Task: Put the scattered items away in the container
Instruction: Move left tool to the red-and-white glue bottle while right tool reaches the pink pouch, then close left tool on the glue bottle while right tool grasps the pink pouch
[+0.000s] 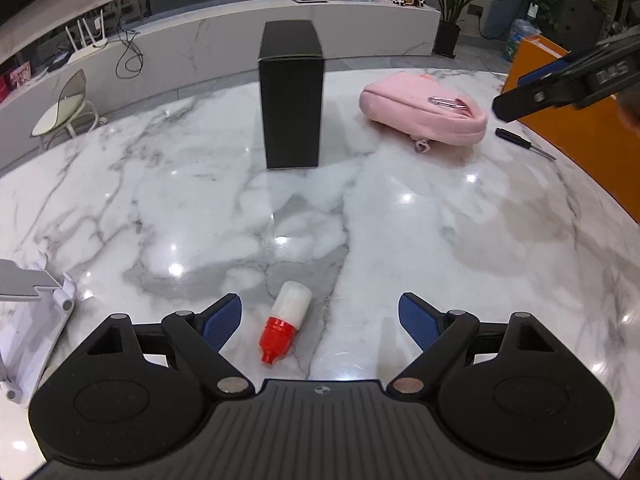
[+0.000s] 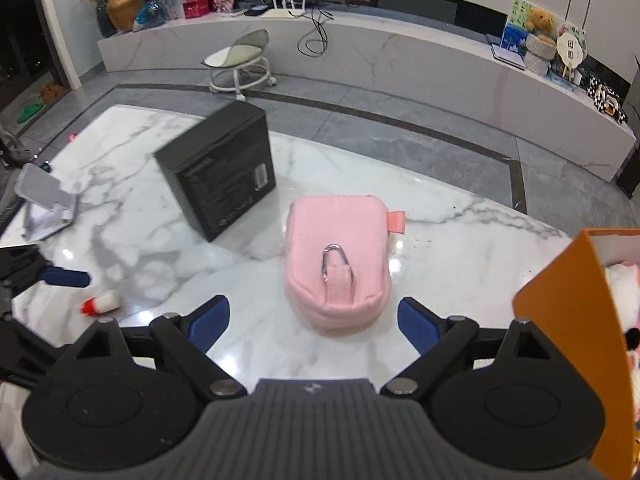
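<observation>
My left gripper (image 1: 320,320) is open, low over the marble table (image 1: 160,208). A small white bottle with a red cap (image 1: 286,326) lies between its fingers; it also shows in the right wrist view (image 2: 102,304). My right gripper (image 2: 314,320) is open and empty, just in front of a pink pouch (image 2: 340,256) with a metal clip. The pouch also shows in the left wrist view (image 1: 424,110). An orange container (image 2: 576,340) stands at the right, with soft items inside. A black screwdriver (image 1: 524,143) lies beside the pouch.
A tall black box (image 1: 291,96) stands mid-table, also in the right wrist view (image 2: 224,168). A white phone stand (image 1: 28,312) sits at the left edge. The orange container's wall (image 1: 580,132) borders the table's right side. A stool and a marble bench lie beyond.
</observation>
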Demonstrator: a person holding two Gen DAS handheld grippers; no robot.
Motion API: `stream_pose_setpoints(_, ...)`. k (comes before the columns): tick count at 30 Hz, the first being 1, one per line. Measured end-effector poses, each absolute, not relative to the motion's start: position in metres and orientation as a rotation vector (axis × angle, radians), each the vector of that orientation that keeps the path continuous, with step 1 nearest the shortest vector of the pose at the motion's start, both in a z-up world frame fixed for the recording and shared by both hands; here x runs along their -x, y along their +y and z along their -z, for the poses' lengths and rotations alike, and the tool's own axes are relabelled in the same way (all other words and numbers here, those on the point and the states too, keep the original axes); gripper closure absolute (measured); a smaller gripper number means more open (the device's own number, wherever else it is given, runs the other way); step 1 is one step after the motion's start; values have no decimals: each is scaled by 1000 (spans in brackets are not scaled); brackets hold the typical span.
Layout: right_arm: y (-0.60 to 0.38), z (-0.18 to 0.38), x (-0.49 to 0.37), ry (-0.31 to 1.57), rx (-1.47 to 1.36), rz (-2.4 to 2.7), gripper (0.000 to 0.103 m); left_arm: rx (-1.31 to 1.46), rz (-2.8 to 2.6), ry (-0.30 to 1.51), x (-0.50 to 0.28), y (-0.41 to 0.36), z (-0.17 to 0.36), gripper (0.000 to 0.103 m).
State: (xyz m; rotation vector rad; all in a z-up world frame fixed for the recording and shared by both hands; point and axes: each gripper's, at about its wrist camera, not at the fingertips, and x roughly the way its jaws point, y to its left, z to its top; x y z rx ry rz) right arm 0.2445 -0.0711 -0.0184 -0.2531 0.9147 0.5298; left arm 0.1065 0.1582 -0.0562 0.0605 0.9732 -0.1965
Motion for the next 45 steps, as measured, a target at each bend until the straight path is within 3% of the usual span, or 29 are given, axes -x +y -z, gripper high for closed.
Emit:
stream_pose_setpoints(12,-49,60,-275,931,265,-498,11,-66,202,998,-116,166,67,10)
stream_pose_setpoints(14,-47,62,-278,925,263,-493,11,-73,203,997,-116,167,66,15)
stream_pose_setpoints(16,-45,66,-281,917,265,-481,11,-87,190,995,-116,168,65,33)
stream_pose_setpoints(19,-43,69,-286,907,267,-461,11,-85,179,1002,-117,171,63,50)
stream_pose_setpoints(26,-40,77,-297,893,284,-436,11,-114,188,1021,-118,170,61,64)
stream_pose_setpoints(30,-37,79,-299,888,296,-429,10,-114,189,1036,-119,171,60,81)
stream_pose_setpoints(36,-33,84,-300,898,342,-432,10,-94,189,1051,-119,173,59,81)
stream_pose_setpoints(45,-32,86,-296,914,393,-446,22,-86,178,1057,-120,174,58,82)
